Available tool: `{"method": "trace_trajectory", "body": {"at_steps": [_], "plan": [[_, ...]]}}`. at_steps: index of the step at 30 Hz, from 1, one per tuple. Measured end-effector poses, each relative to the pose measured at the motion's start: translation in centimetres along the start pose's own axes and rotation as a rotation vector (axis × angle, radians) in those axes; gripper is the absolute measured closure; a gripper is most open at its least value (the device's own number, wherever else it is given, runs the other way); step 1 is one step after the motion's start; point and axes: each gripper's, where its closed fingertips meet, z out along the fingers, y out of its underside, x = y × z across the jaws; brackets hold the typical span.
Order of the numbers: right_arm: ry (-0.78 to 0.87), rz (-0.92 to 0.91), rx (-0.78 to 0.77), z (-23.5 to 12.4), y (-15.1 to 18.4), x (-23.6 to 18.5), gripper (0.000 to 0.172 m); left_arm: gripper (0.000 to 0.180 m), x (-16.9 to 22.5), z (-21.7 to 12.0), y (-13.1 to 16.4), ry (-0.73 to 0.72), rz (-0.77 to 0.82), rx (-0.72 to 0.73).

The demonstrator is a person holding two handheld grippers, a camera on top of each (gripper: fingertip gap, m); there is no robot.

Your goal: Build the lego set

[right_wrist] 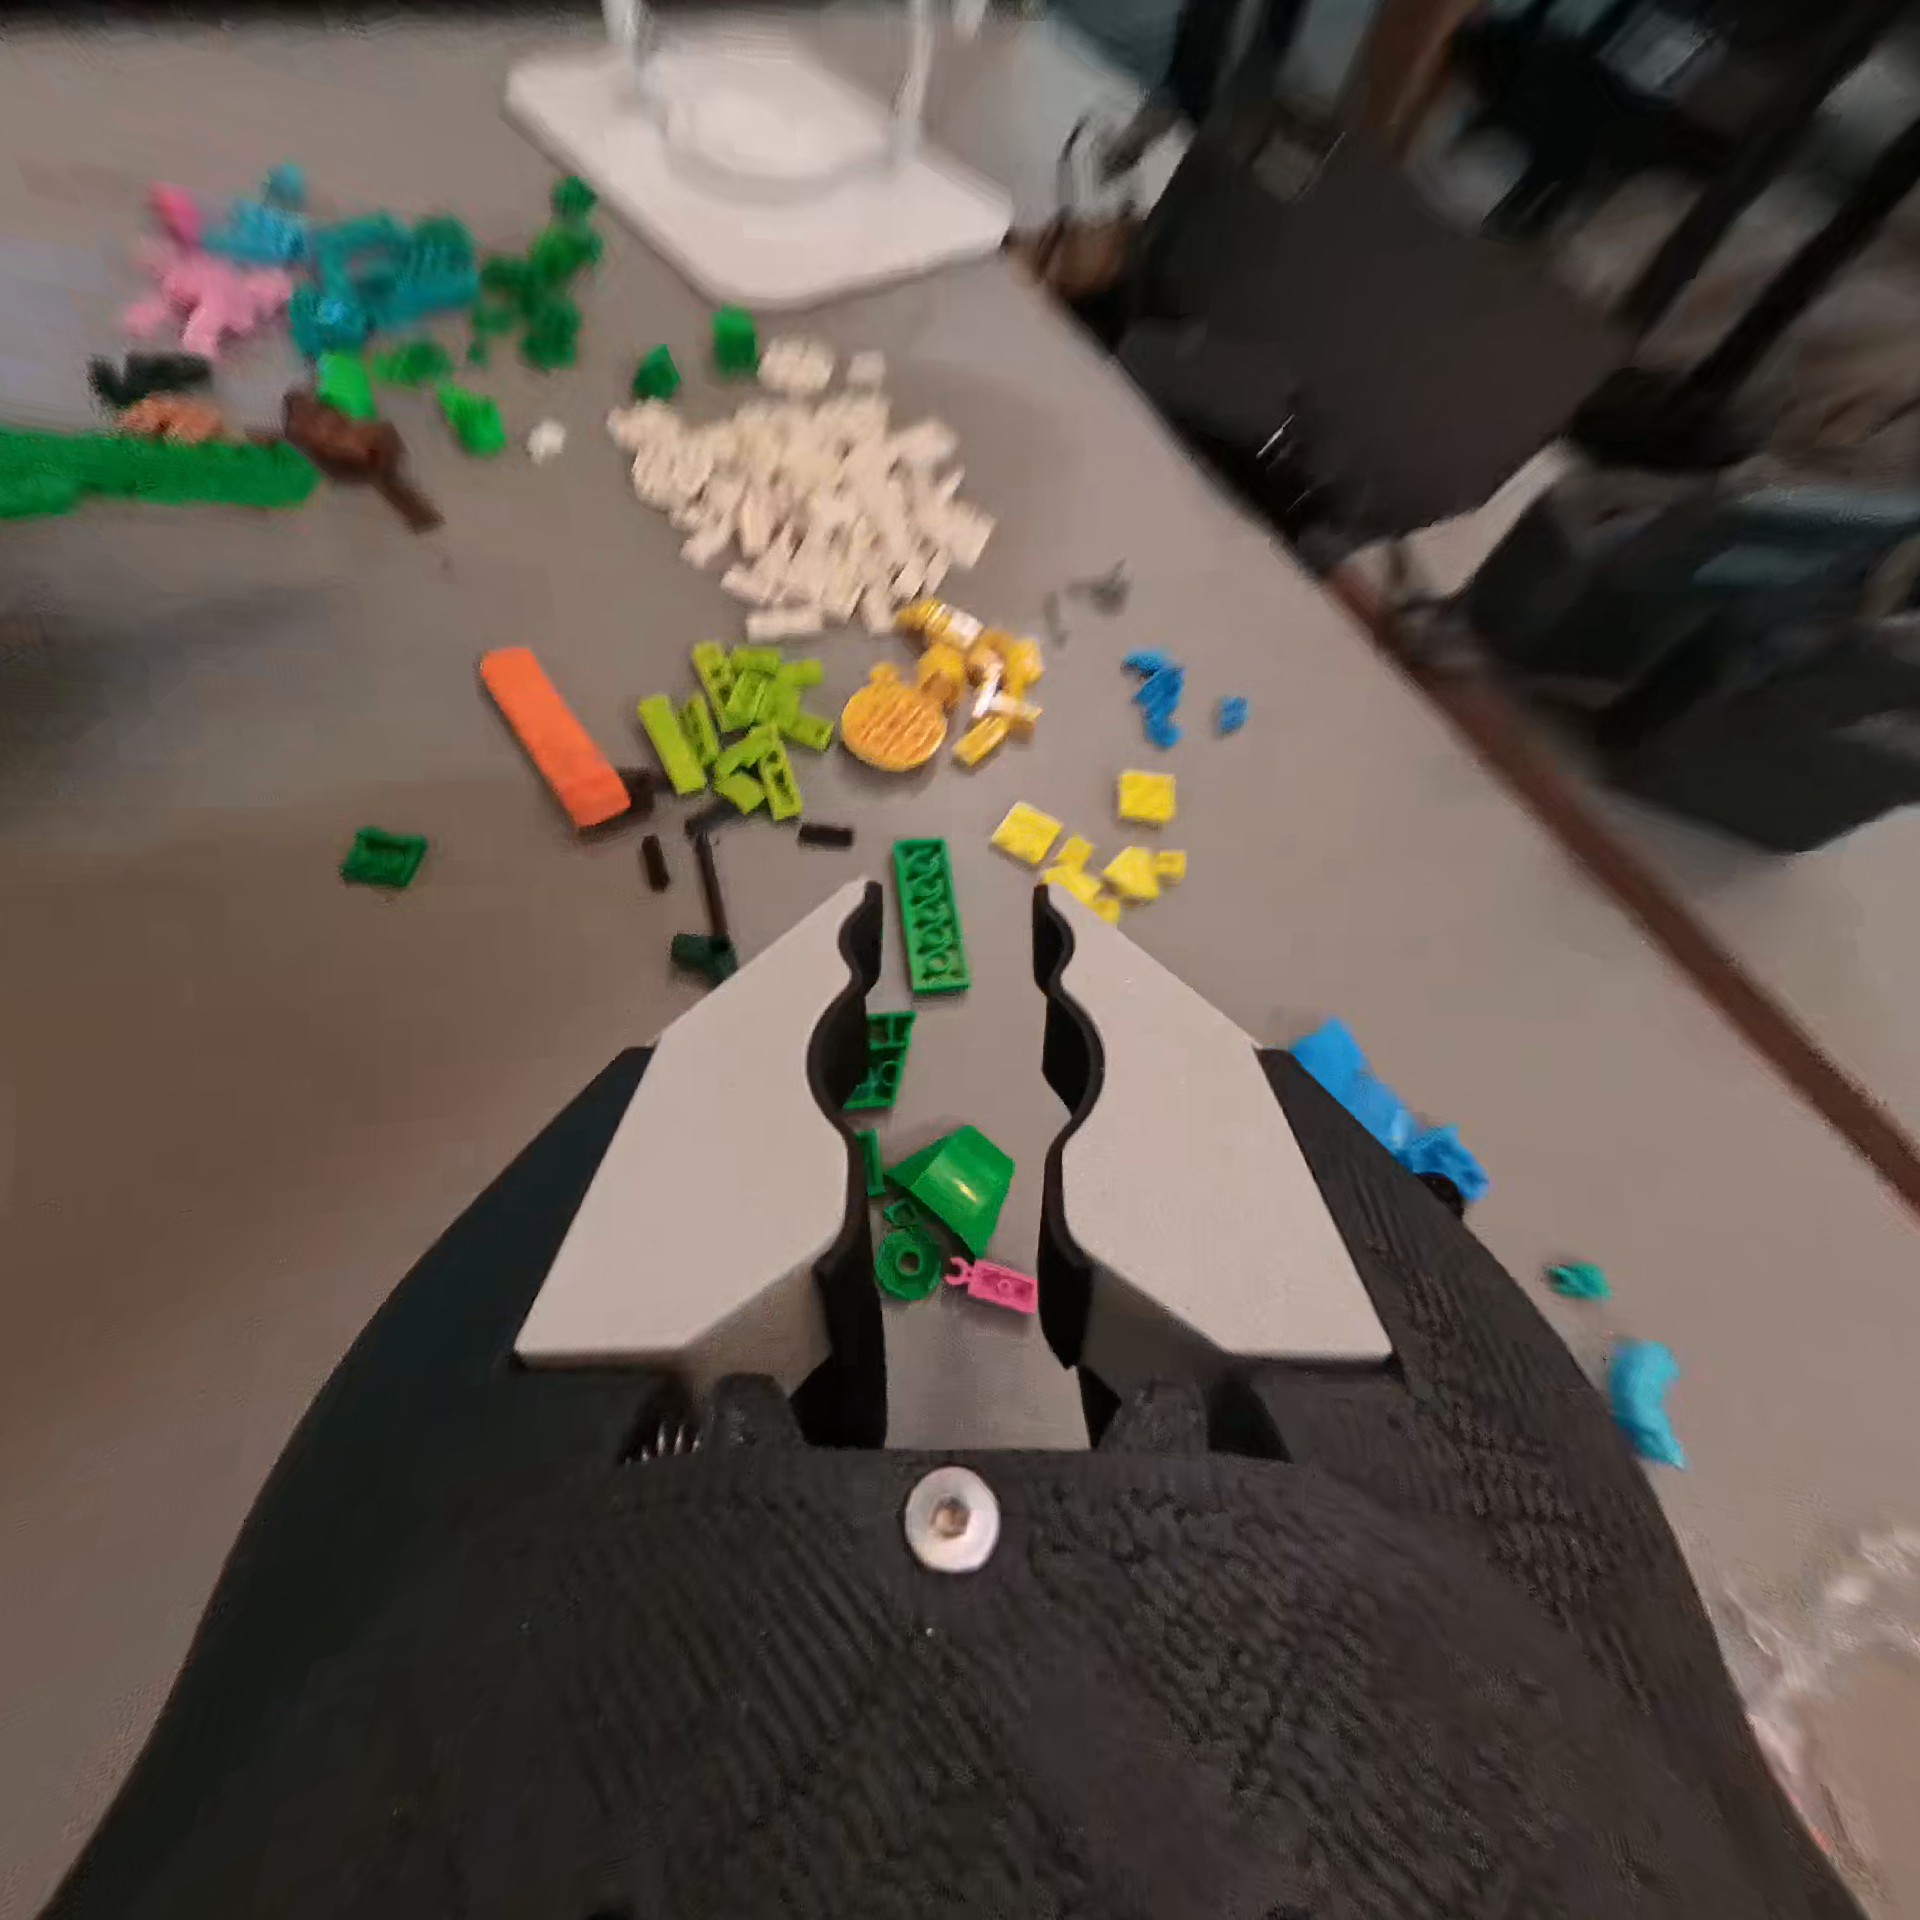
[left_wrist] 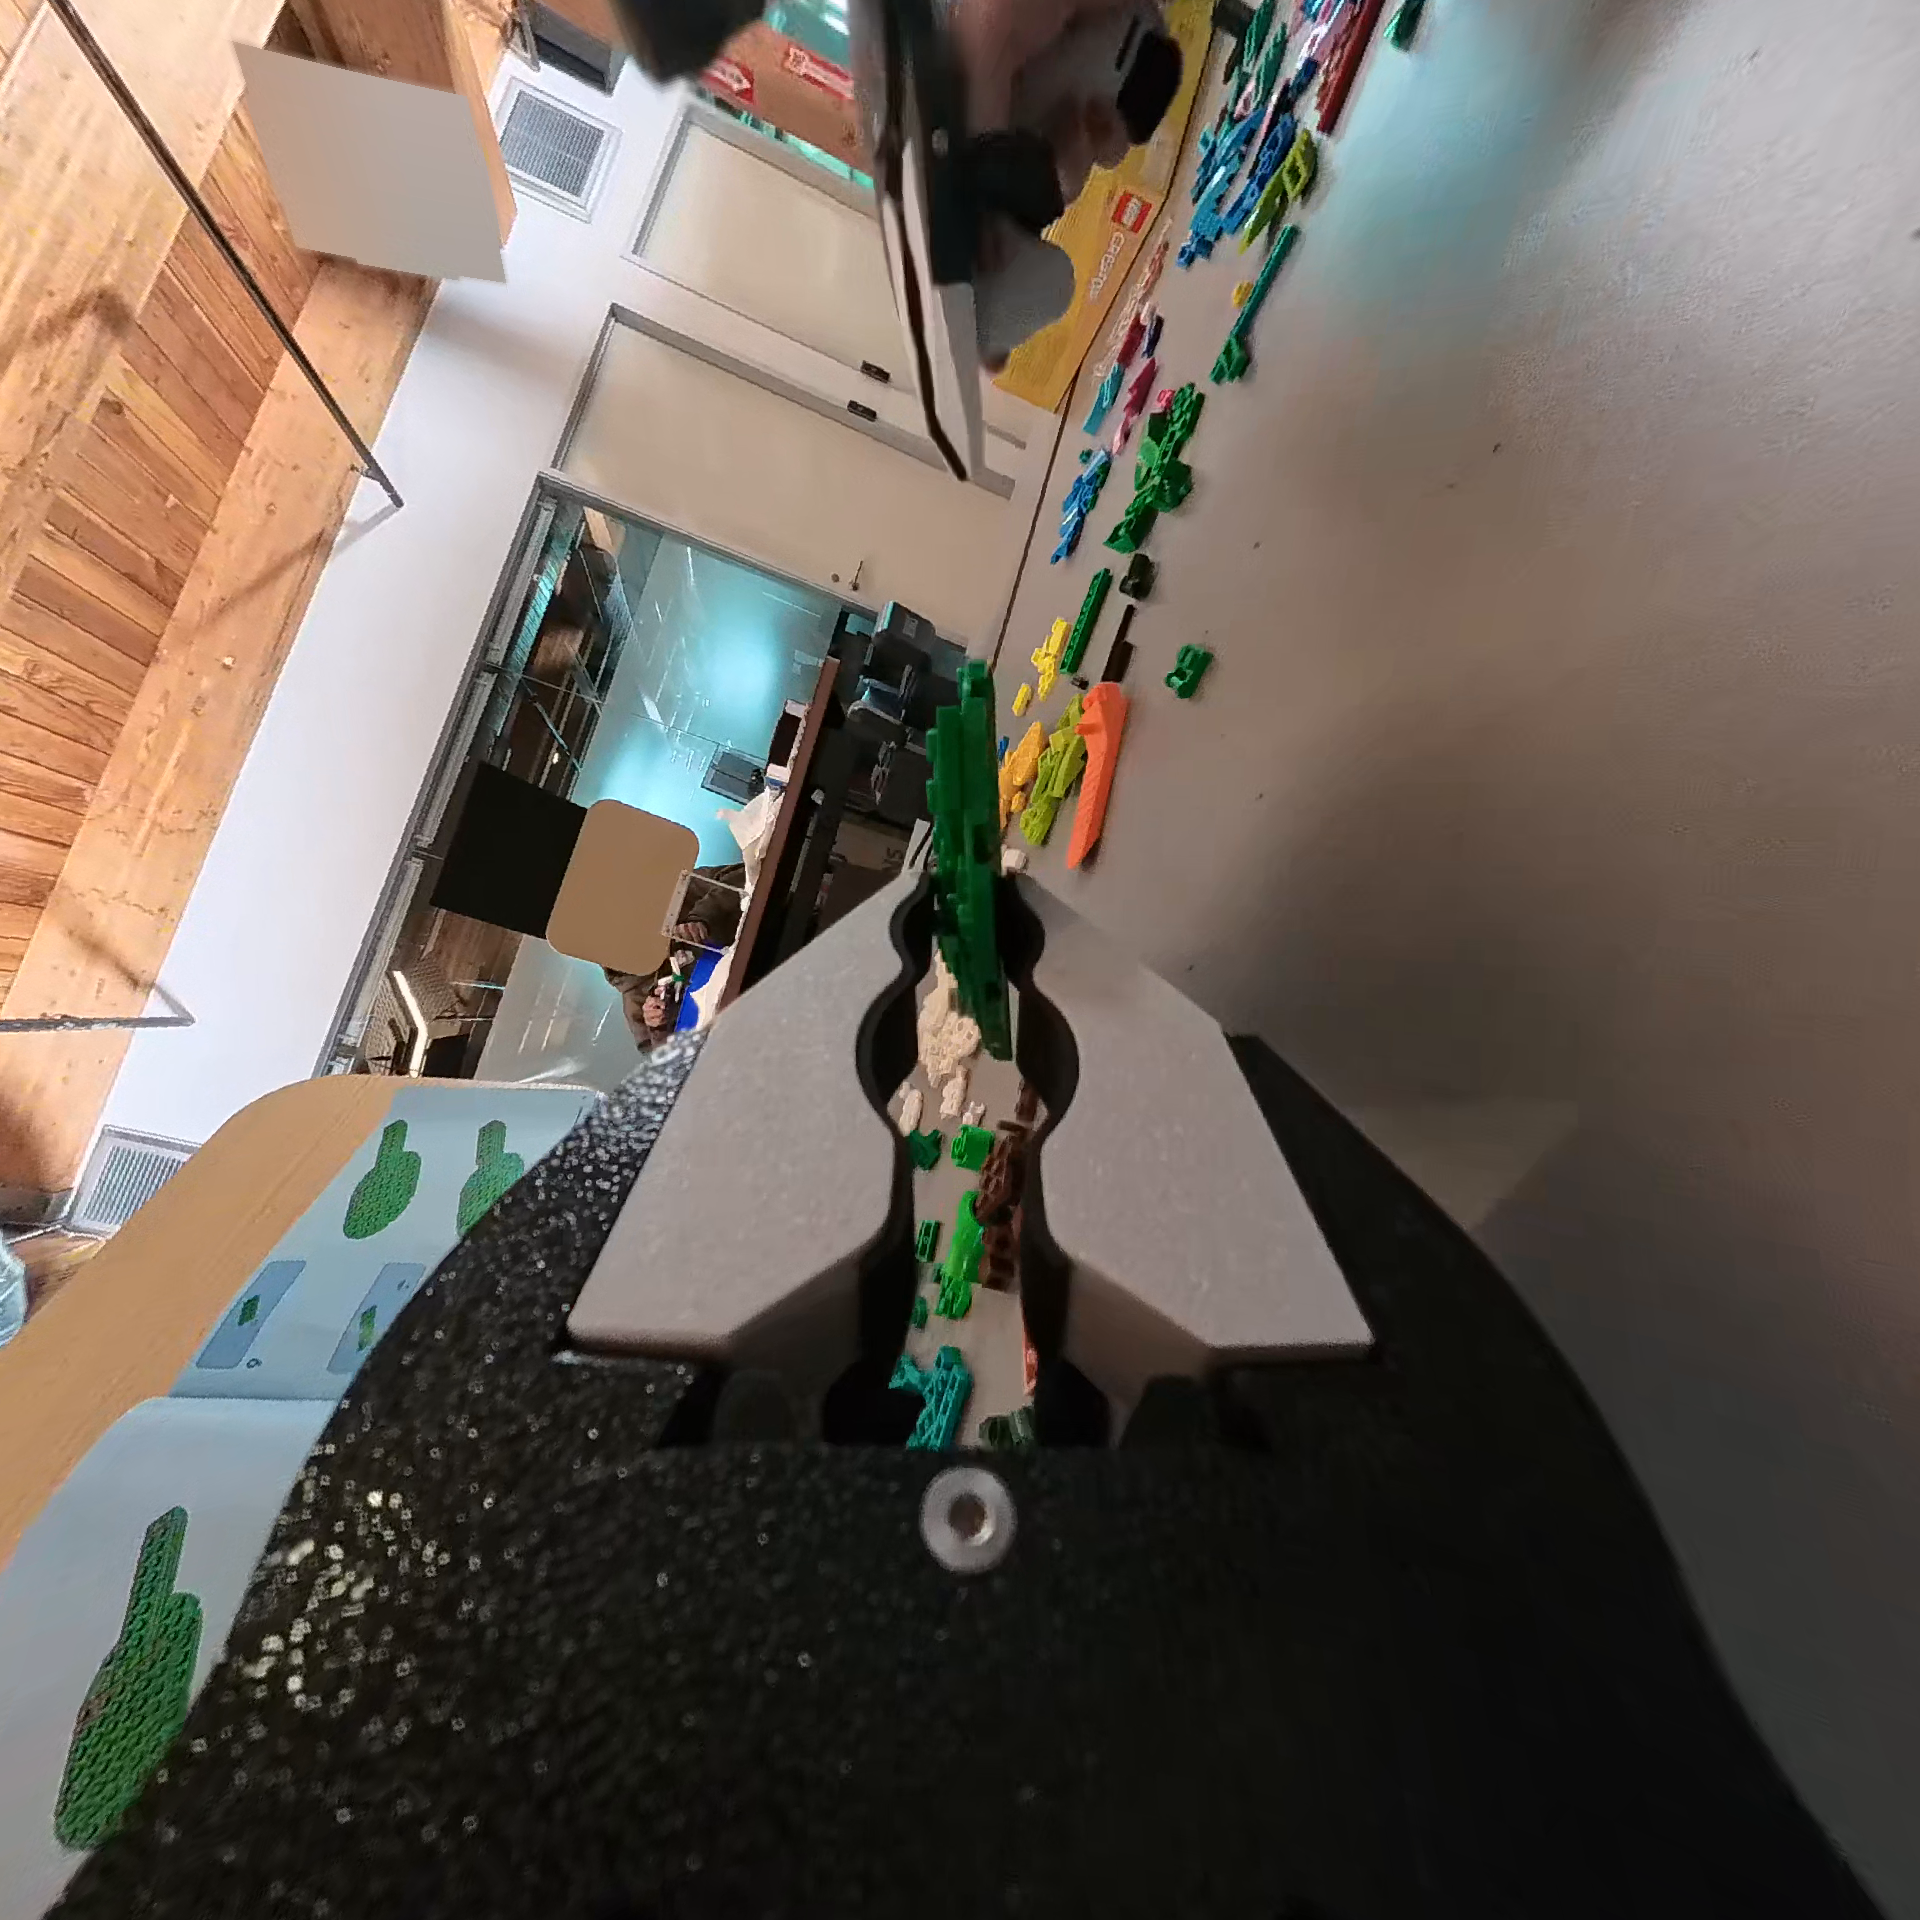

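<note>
My left gripper [left_wrist: 971, 896] is shut on a dark green flat brick assembly [left_wrist: 964, 800]. It holds the assembly edge-on, and the assembly sticks out past the fingertips, above the grey table [left_wrist: 1507, 727]. My right gripper [right_wrist: 956, 899] is open and empty, low over the table [right_wrist: 260, 1039]. A long green plate [right_wrist: 930, 914] lies upside down on the table between its fingertips, with a gap to both pads. Small green pieces [right_wrist: 951, 1174] and a pink piece [right_wrist: 1003, 1286] lie on the table farther back between the fingers. The right gripper also shows blurred at the top of the left wrist view [left_wrist: 940, 312].
Loose bricks lie sorted by colour: white pile [right_wrist: 810, 499], lime bricks [right_wrist: 738, 727], orange piece [right_wrist: 551, 738], yellow tiles [right_wrist: 1101, 842], blue pieces [right_wrist: 1382, 1112]. A white stand base [right_wrist: 758, 166] stands at the back. The table edge [right_wrist: 1558, 790] runs along the right. A booklet [left_wrist: 156, 1455] lies beside my left gripper. My right fingertips sit around 30 centimetres from my left ones.
</note>
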Motion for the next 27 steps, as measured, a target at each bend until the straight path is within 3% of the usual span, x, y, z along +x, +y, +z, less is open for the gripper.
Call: {"method": "trace_trajectory", "body": {"at_steps": [3,6,11,13,14,17,22,27], "plan": [[-0.129,0.031,-0.237,2.5,2.1,-0.3,0.137,0.171,-0.4,0.0,0.4,-0.02,0.0,-0.019],[-0.159,-0.026,-0.37,4.2,3.8,0.0,0.134,0.171,-0.8,-0.2,0.5,-0.037,-0.014,-0.018],[-0.232,-0.027,-0.455,5.6,4.6,-0.8,0.14,0.171,-0.9,-0.3,0.3,-0.04,-0.007,-0.009],[-0.233,-0.092,-0.477,5.7,4.6,-0.9,0.157,0.171,-0.9,-0.4,0.3,-0.039,-0.005,-0.007],[-0.217,-0.148,-0.478,5.7,4.4,-0.9,0.157,0.171,-0.9,-0.4,0.3,-0.037,-0.006,-0.007],[-0.126,-0.419,-0.317,5.5,0.9,-2.1,0.157,0.171,-0.8,-0.3,-0.1,-0.024,-0.026,0.011],[0.102,-1.134,0.161,3.2,-7.8,-11.3,0.157,0.171,-0.7,-0.4,-1.4,-0.005,-0.054,0.073],[0.44,-1.924,0.345,2.2,-10.7,-19.0,0.158,0.171,-0.9,-1.3,-4.3,0.032,-0.141,0.223]]}}
